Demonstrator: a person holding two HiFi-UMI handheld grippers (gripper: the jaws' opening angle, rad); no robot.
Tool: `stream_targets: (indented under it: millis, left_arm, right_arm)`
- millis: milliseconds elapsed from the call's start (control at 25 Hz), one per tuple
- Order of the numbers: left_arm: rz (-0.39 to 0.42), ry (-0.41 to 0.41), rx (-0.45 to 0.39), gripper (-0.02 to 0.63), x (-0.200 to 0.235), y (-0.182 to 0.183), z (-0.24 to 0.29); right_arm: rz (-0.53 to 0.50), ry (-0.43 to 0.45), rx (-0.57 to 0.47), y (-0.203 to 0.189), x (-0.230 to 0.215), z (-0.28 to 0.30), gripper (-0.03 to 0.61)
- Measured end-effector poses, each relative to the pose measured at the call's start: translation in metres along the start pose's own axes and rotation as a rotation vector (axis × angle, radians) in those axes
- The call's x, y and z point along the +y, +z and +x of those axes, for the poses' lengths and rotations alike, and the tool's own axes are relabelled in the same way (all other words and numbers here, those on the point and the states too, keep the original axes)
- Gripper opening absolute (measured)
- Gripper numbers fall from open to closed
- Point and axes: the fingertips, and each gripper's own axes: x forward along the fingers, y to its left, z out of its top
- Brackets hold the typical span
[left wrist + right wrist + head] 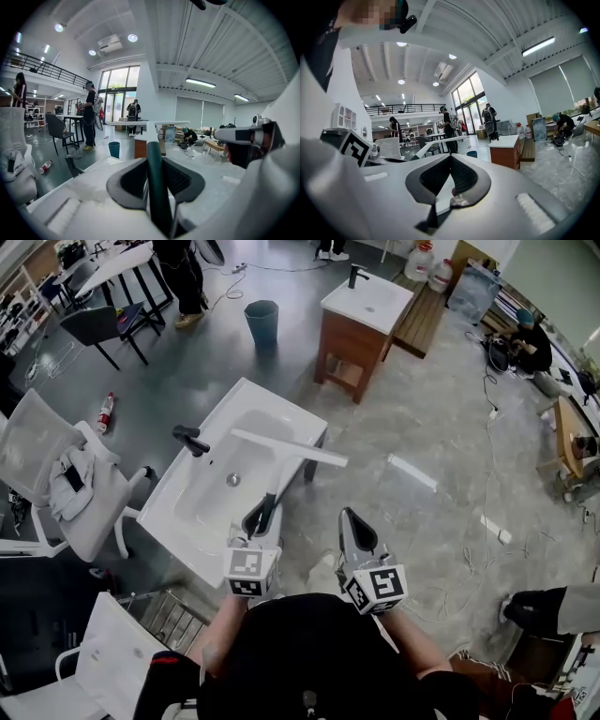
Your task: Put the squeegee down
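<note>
A white sink point(192, 507) sits at left. Over it, the left hand-held gripper point(262, 517) pinches the squeegee point(291, 448) by its dark handle, white blade raised. Just beside it, the right hand-held gripper point(350, 518) is pressed together, empty.

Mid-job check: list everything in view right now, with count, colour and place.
squeegee: 1, dark grip, white blade, held near sink's right edge
sink: 1, white, centre
faucet: 1, black, sink's left edge
vanity: 1, wood, white top, beyond sink
bin: 1, teal, floor left of vanity
bottle: 1, red and white, floor at left
white chairs: 2, white, left and lower left
black chair: 1, black, upper left
jugs: 2, whitish, top
people: 2, dark clothes, one standing top left, one crouched upper right
left hand-held gripper: 1, white, shut on squeegee
right hand-held gripper: 1, white, shut, empty
</note>
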Motion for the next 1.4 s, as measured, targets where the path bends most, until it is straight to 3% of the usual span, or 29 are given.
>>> stream_targets:
  millis: [640, 1080, 1400]
  left_arm:
    - [-0.03, 0.119, 0.009, 0.104, -0.021, 0.01, 0.076]
    - [-0.004, 0.111, 0.052, 0.104, -0.011, 0.002, 0.112]
    - [0.005, 0.051, 0.125, 0.104, 0.017, -0.016, 0.151]
  right_arm:
    - [-0.012, 0.091, 0.005, 0.014, -0.09, 0.043, 0.002]
    - [-0.008, 0.1, 0.021, 0.013, -0.108, 0.069, 0.003]
    - [-0.014, 0.041, 0.062, 0.01, -0.12, 0.095, 0.003]
